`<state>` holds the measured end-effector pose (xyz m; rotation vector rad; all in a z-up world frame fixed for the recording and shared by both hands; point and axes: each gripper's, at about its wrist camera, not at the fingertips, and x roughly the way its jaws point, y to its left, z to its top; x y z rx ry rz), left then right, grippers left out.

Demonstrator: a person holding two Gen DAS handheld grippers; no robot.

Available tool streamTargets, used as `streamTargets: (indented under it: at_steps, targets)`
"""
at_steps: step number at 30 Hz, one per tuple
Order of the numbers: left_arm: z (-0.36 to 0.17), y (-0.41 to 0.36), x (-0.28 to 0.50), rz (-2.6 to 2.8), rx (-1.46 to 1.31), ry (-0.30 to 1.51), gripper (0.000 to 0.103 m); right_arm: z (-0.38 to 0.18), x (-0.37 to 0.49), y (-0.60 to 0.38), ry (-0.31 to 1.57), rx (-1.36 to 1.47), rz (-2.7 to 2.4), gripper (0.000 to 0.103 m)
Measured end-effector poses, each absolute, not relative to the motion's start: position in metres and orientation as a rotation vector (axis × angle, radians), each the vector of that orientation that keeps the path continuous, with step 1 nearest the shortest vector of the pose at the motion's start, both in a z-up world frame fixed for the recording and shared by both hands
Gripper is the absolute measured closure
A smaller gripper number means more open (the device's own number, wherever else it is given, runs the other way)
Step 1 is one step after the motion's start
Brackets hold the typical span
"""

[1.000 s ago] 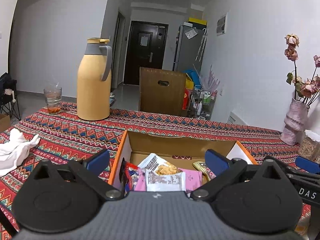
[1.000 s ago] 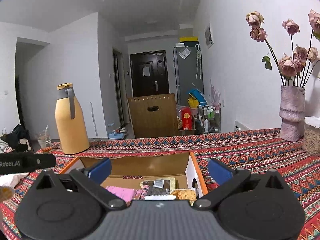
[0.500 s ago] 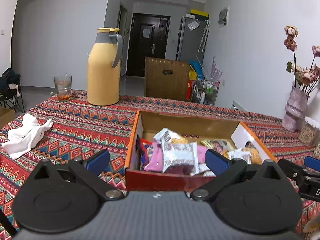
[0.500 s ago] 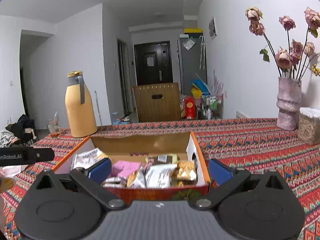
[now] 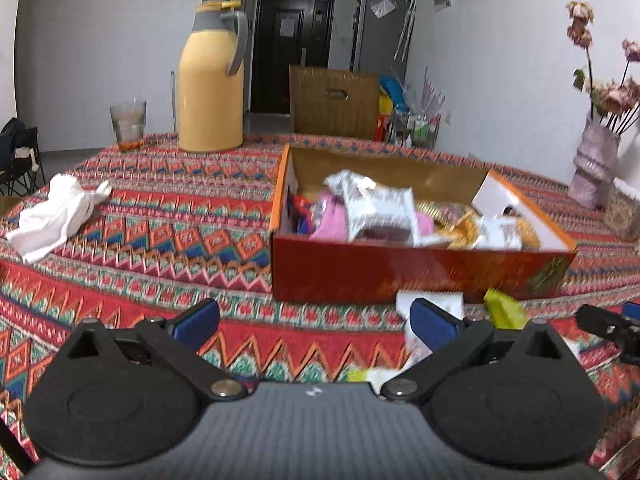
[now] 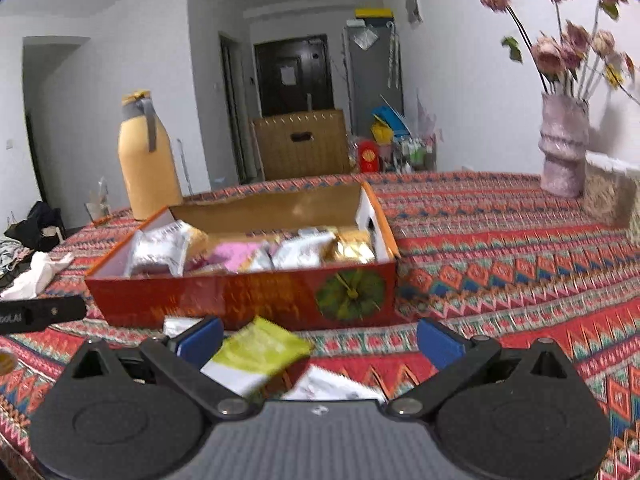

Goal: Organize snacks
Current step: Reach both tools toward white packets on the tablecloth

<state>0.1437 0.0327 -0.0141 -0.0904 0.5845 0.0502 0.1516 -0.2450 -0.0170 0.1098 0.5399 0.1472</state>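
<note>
Snack packets [image 5: 380, 210] fill a red cardboard box [image 6: 248, 300] on the patterned table [image 6: 500, 264], while a few strays lie loose in front of its near wall: a yellow-green packet [image 6: 260, 350] and a white one [image 6: 328, 386] under the right gripper [image 6: 320, 342], which hangs spread wide and empty. The left gripper [image 5: 316, 322] is likewise parted, holding nothing, just short of another white packet [image 5: 430, 300]. I'd worry about these flat, slippery wrappers: a shallow pinch could skid off or snag the tablecloth, and both grippers crowding one patch near the box might collide or shove it.
</note>
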Motion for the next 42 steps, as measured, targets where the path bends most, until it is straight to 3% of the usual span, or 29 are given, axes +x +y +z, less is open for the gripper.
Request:
streamTargets:
  at_steps: [12,23,37,42]
  targets:
    - [-0.036,0.041,0.151,0.070,-0.106,0.624,0.000,-0.047,0.166,-0.239,0.695,0.066,0.104,0.000]
    - [-0.039,0.039,0.151,0.063,-0.104,0.626,0.000,-0.054,0.173,-0.232,0.721,0.069,0.095,0.015]
    - [-0.039,0.038,0.150,0.068,-0.106,0.627,0.000,-0.051,0.170,-0.242,0.702,0.079,0.082,0.026]
    - [-0.039,0.039,0.150,0.069,-0.108,0.626,0.000,-0.057,0.172,-0.235,0.707,0.013,0.068,0.036]
